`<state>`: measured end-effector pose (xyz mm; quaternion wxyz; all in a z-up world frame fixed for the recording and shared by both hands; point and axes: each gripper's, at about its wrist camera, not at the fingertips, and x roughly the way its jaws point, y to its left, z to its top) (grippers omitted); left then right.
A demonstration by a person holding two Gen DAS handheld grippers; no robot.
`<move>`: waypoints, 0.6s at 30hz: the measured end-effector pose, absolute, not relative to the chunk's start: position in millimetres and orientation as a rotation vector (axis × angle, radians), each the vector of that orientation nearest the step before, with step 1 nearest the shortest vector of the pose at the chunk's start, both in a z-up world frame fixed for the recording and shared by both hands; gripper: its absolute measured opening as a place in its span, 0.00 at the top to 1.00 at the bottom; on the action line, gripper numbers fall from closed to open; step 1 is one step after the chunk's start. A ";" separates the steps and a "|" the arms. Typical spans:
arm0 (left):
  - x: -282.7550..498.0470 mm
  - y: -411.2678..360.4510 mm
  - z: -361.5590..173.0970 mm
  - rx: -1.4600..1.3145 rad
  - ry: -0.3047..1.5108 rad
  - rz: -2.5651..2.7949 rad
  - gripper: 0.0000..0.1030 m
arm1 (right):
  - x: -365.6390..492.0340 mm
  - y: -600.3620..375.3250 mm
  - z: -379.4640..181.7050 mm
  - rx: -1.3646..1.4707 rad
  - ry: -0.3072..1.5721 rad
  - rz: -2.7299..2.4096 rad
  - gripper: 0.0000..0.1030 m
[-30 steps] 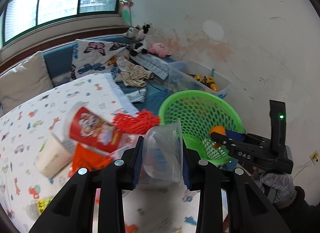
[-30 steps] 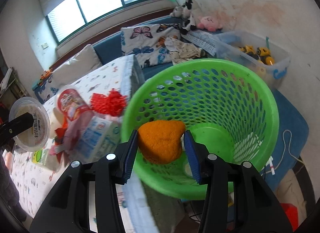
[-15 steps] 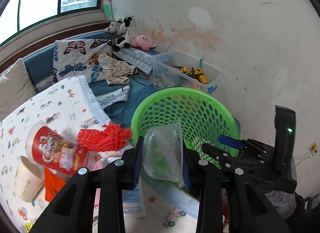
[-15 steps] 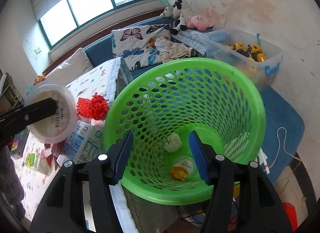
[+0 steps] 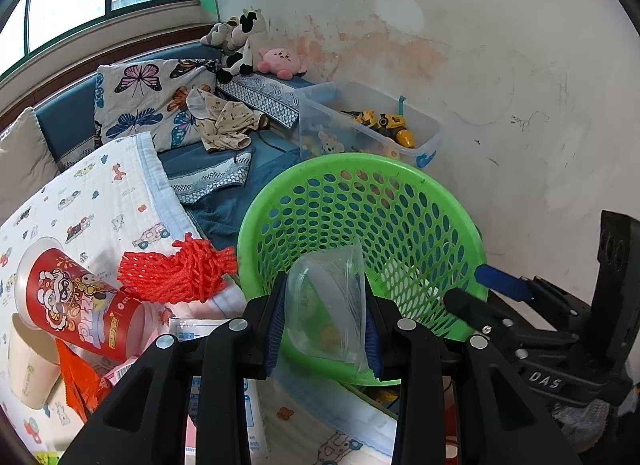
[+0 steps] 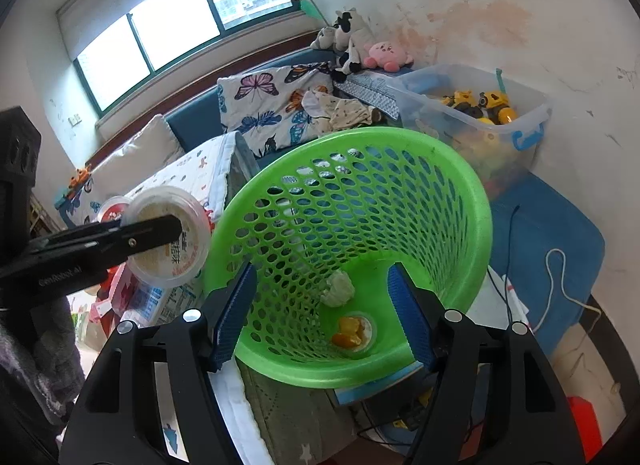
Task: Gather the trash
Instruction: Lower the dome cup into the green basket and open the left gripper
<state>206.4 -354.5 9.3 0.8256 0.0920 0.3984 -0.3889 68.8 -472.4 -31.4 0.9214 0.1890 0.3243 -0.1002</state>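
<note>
Left wrist view: left tool (image 5: 325, 307) grips a clear plastic cup (image 5: 330, 305) beside the green basket (image 5: 460, 221), while the right tool (image 6: 322, 311), its jaws just opened, hangs empty above it.

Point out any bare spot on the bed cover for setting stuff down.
Bare: bed cover beyond the red cup and red mesh, toward the butterfly pillow. Crowded: near edge beside the green basket, packed with cups and wrappers.

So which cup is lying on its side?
The red cartoon cup lies tipped over on the blanket; the plain cream cup beside it stands upright.
</note>
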 end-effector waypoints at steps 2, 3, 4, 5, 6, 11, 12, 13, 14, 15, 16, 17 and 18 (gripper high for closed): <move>208.6 -356.9 8.5 0.195 0.851 -0.825 0.68 | 67.9 -474.2 -31.9 0.395 0.663 -0.207 0.33; 209.6 -357.7 8.1 0.195 0.853 -0.825 0.68 | 66.5 -474.1 -32.3 0.396 0.661 -0.209 0.33; 210.3 -358.8 7.6 0.195 0.855 -0.824 0.68 | 66.2 -474.6 -32.3 0.398 0.660 -0.209 0.33; 211.2 -360.9 7.0 0.196 0.858 -0.824 0.68 | 65.9 -475.6 -32.8 0.402 0.660 -0.211 0.33; 211.5 -362.5 6.1 0.198 0.860 -0.824 0.68 | 65.1 -476.3 -33.3 0.405 0.659 -0.212 0.33; 212.0 -367.3 1.4 0.201 0.873 -0.827 0.68 | 62.9 -479.1 -35.2 0.416 0.659 -0.216 0.33; 212.1 -368.3 0.7 0.201 0.876 -0.828 0.68 | 62.6 -479.7 -35.5 0.419 0.659 -0.217 0.33; 212.2 -369.8 0.0 0.201 0.878 -0.829 0.68 | 62.4 -480.4 -35.8 0.422 0.659 -0.216 0.33; 212.4 -370.2 -0.3 0.202 0.879 -0.829 0.68 | 62.2 -481.0 -36.1 0.424 0.659 -0.216 0.33; 212.0 -371.1 -0.2 0.202 0.879 -0.831 0.68 | 61.9 -480.6 -36.0 0.424 0.659 -0.217 0.33; 212.0 -372.0 -0.1 0.202 0.880 -0.832 0.68 | 61.7 -480.8 -35.8 0.425 0.658 -0.217 0.33; 212.2 -373.1 -0.2 0.203 0.881 -0.834 0.68 | 61.1 -480.5 -35.8 0.425 0.656 -0.218 0.33; 212.4 -374.1 -0.2 0.204 0.880 -0.834 0.68 | 60.9 -480.9 -35.8 0.427 0.654 -0.219 0.33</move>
